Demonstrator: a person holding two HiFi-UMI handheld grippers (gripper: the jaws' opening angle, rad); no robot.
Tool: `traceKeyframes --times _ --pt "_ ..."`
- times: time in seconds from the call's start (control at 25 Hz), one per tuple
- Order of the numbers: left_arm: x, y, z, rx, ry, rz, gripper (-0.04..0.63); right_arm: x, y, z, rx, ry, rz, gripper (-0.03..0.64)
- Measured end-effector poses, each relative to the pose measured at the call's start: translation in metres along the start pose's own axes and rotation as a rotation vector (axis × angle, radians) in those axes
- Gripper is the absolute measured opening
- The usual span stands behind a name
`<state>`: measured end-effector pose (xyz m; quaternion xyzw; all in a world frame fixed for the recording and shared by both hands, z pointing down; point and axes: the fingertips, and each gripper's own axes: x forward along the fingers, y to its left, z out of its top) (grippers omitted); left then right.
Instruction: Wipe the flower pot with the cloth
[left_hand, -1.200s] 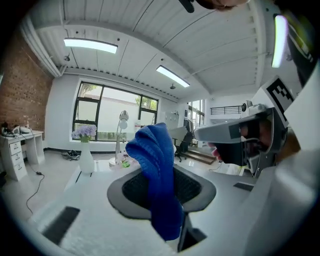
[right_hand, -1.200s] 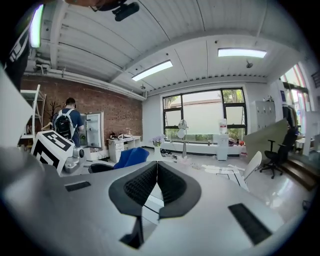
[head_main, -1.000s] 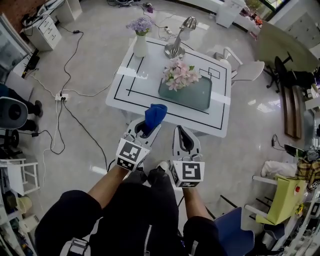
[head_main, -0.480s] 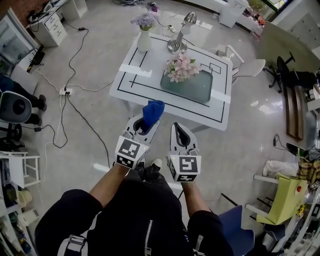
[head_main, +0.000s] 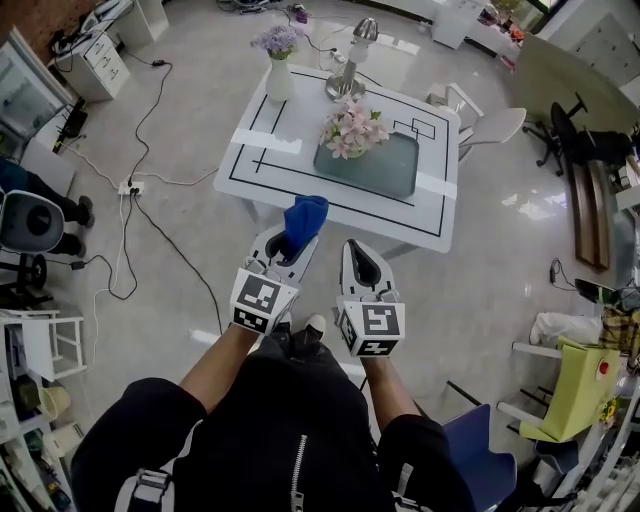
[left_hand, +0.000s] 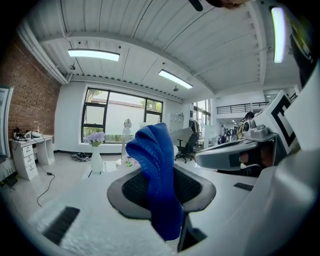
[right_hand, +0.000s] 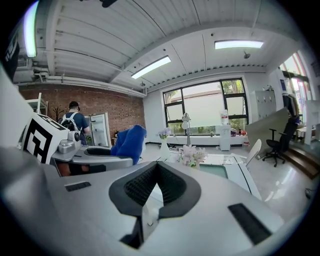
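Note:
Pink flowers in a flower pot (head_main: 351, 128) stand on a teal mat (head_main: 390, 168) on the white table (head_main: 268, 152), well ahead of both grippers. My left gripper (head_main: 297, 241) is shut on a blue cloth (head_main: 304, 217) that sticks up from its jaws. In the left gripper view the cloth (left_hand: 154, 165) fills the middle between the pads of the left gripper (left_hand: 161, 192). My right gripper (head_main: 358, 263) is beside it, shut and empty. The right gripper view shows the right gripper (right_hand: 155, 189), with the flower pot (right_hand: 192, 156) beyond it on the table.
A white vase of purple flowers (head_main: 277, 62) and a desk lamp (head_main: 350, 62) stand at the table's far side. A white chair (head_main: 492, 127) is at the table's right. Cables (head_main: 140, 180) lie on the floor to the left. A blue chair (head_main: 470, 468) is behind right.
Both grippers keep the same pose, the cloth still in the left one. The table has shifted slightly up and left in the head view.

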<state>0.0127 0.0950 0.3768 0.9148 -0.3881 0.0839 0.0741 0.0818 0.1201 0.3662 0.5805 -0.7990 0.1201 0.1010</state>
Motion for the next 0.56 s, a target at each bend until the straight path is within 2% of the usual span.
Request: traceKeyframes --times 0.24,0.56 --pt "0.0048 -0.0045 0.0043 0.032 -0.006 -0.007 0.121 -0.0003 -0.0023 0.0032 -0.005 -0.009 0.01 0.008" --pt "0.0076 -0.0087 0.0038 0.028 0.0 0.004 0.121 -0.0009 -0.0061 0.0083 -0.017 -0.017 0.026 0.008"
